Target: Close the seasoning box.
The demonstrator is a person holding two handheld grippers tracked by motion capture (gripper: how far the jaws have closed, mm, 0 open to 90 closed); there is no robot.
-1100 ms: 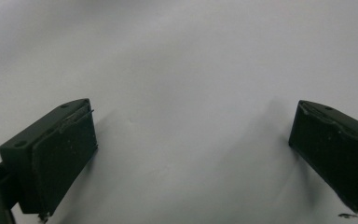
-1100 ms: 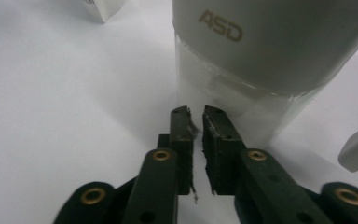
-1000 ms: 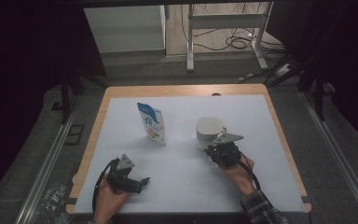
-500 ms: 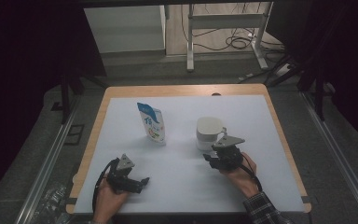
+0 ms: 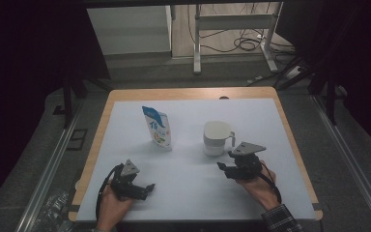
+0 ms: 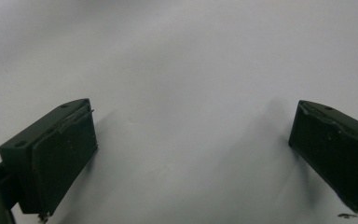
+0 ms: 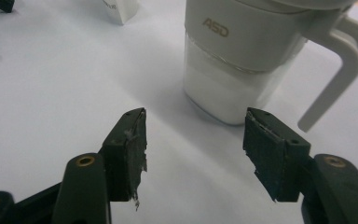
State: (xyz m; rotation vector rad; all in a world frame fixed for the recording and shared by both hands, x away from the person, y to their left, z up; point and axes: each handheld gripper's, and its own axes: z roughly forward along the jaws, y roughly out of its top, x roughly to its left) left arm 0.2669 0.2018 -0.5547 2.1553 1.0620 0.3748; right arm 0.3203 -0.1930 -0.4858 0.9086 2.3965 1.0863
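The white jug (image 5: 216, 137) stands upright a little right of centre in the high view, on the pale sheet that covers the table (image 5: 188, 208), its handle (image 5: 231, 138) sticking out toward the right of the frame. In the right gripper view the jug (image 7: 256, 51) takes up the upper right, with a clear lower band under its opaque collar and the handle (image 7: 338, 74) curving down at the far right.

The right gripper (image 5: 226, 169) sits just below the jug in the high view, near it but apart. Its jaws are spread wide with nothing between them, and in its own view the gripper (image 7: 193, 140) points at the foot of the jug, not at the handle.

The step in hand looks like a reach for the jug. To do it well, I would choose the hold first: the body seems wider than the present gap, so the handle is probably the safer target. That means swinging toward the right of the gripper's view, lining the jaws on either side of the handle's upright bar, and closing only once it is squarely between them. A push against the body could slide or tip the jug.

The blue-and-white pouch (image 5: 157, 127) stands left of the jug, well apart. The left gripper (image 5: 145, 187) rests at the lower left, jaws wide over bare sheet.
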